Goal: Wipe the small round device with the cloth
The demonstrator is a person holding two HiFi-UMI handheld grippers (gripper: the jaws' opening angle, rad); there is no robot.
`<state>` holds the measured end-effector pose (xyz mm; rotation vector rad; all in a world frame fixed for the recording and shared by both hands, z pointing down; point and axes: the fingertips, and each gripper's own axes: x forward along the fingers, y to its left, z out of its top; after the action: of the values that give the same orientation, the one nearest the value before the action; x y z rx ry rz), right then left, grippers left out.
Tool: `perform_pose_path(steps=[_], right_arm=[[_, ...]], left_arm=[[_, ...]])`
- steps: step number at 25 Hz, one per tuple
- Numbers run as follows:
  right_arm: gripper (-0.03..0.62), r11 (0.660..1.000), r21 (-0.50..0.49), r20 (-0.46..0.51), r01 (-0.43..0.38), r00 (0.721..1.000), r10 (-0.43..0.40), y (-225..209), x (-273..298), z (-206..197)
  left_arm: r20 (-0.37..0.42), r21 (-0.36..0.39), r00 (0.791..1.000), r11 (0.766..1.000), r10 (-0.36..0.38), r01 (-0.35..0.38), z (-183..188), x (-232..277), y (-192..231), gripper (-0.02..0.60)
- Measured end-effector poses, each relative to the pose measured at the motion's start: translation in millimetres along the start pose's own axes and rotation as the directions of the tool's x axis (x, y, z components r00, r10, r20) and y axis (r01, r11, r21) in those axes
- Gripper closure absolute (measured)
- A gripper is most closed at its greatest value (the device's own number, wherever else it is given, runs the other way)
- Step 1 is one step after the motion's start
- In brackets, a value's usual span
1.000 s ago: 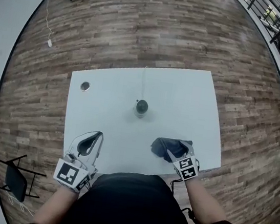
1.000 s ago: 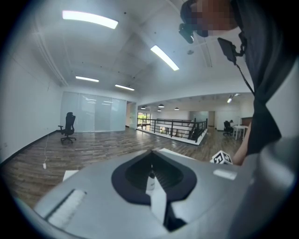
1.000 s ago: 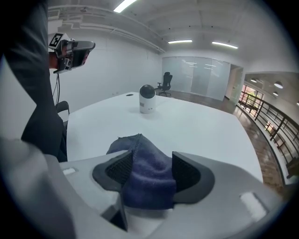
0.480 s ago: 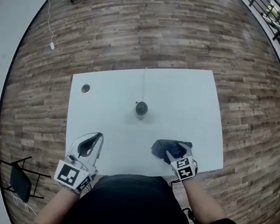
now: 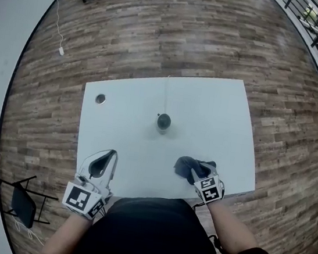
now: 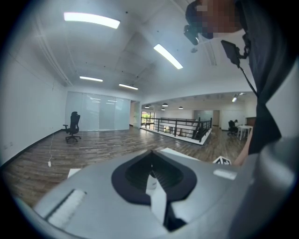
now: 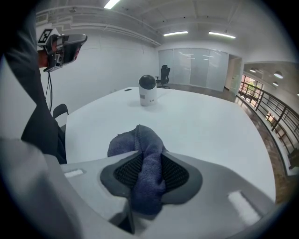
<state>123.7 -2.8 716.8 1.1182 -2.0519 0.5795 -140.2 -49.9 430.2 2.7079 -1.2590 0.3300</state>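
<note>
White table [image 5: 127, 142] spans mid-frame; at its lower edge the right gripper [image 5: 198, 171] has just closed on the cloth [image 5: 185, 165], soft, limp and light, best pinched at a thick fold, while the left gripper [image 5: 110, 155], lower left, is pressed together, empty. Farther up at centre stands the device [image 5: 163, 121], likely light, smooth and tippy

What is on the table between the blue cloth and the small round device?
Nothing: only bare white table separates cloth and device, seen in the head view.
</note>
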Motion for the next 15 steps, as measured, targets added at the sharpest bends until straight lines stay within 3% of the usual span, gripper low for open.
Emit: perform_pose_path(steps=[5,15], right_arm=[[0.488,1.000,0.016,-0.013,-0.009,1.000,0.009,-2,4,5],[0.493,1.000,0.027,0.100,0.002,0.995,-0.004,-7,7,58]], left_arm=[[0.019,0.019,1.000,1.000,0.014,-0.014,5,-6,4,0.578],[0.047,0.028,0.998,0.998,0.049,-0.050,9,-17,13,0.578]])
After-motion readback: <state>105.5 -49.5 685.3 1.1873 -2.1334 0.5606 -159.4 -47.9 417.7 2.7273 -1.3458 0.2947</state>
